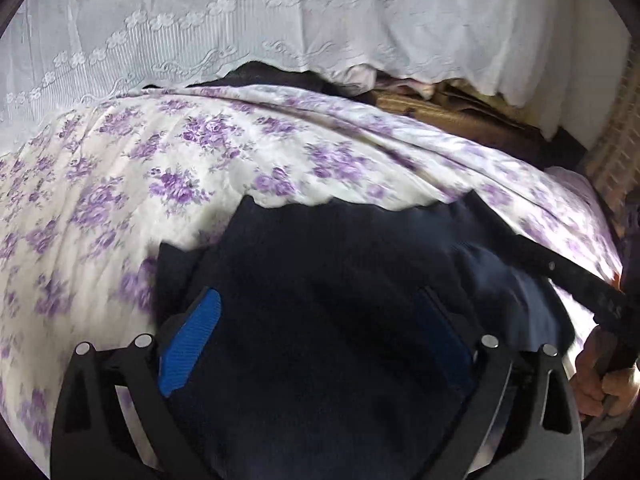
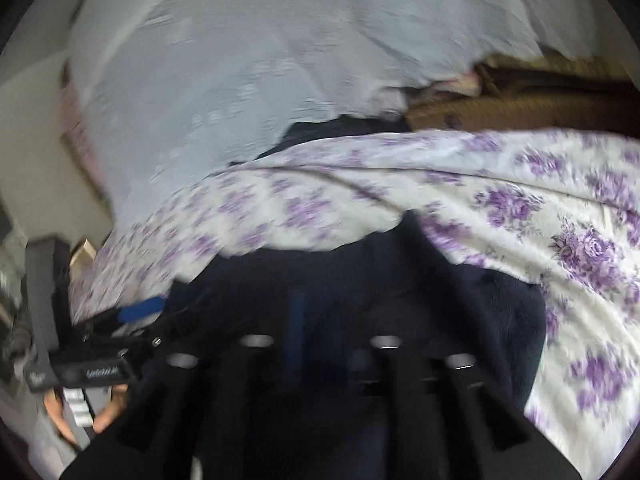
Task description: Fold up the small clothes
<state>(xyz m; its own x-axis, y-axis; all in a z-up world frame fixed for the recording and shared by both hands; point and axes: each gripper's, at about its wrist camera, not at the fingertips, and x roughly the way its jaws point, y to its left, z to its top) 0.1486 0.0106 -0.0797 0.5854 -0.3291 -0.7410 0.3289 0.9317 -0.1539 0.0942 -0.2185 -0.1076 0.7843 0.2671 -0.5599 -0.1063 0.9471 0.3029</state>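
Note:
A dark navy garment (image 1: 328, 280) lies on a white bedspread with purple flowers (image 1: 120, 184). My left gripper (image 1: 320, 332) is open, its blue-padded fingers (image 1: 192, 340) wide apart over the garment's near part. In the right wrist view the same garment (image 2: 400, 280) fills the lower middle. My right gripper (image 2: 320, 340) has its fingers close together over the dark cloth; the view is blurred and I cannot tell if cloth is pinched. The right gripper's black body (image 1: 580, 284) shows at the right of the left wrist view. The left gripper (image 2: 132, 312) shows at the left of the right wrist view.
White embroidered cloth (image 1: 240, 40) hangs behind the bed. Brown fabric (image 1: 460, 112) and another dark item (image 1: 264, 74) sit at the bed's far edge. A pale wall (image 2: 36, 160) is at the left.

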